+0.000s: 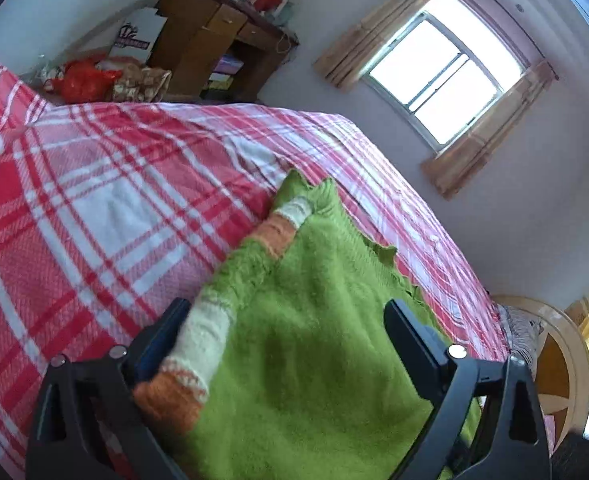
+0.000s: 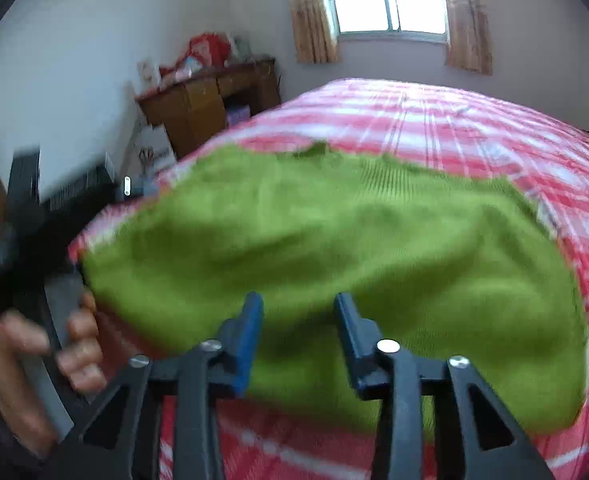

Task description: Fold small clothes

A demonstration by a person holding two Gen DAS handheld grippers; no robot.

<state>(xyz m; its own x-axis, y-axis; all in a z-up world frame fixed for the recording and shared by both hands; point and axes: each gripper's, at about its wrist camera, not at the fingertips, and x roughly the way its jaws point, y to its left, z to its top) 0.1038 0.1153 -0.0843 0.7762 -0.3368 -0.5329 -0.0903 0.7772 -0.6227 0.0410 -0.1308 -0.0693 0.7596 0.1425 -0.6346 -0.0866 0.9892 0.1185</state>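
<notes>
Lying dead ahead at 12 o'clock, fuzzy green knit sweater (image 2: 334,240) sits between released right gripper (image 2: 298,300) jaws; left gripper (image 1: 286,308) released, striped sleeve (image 1: 198,344) at 9 o'clock.

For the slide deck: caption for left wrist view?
Open left gripper over a green sweater on a red plaid bedspread.

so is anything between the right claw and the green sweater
Nothing visible. The right claw hovers at the near edge of the green sweater on the plaid bedspread, with no object between them. The left hand is off to the side.
</notes>
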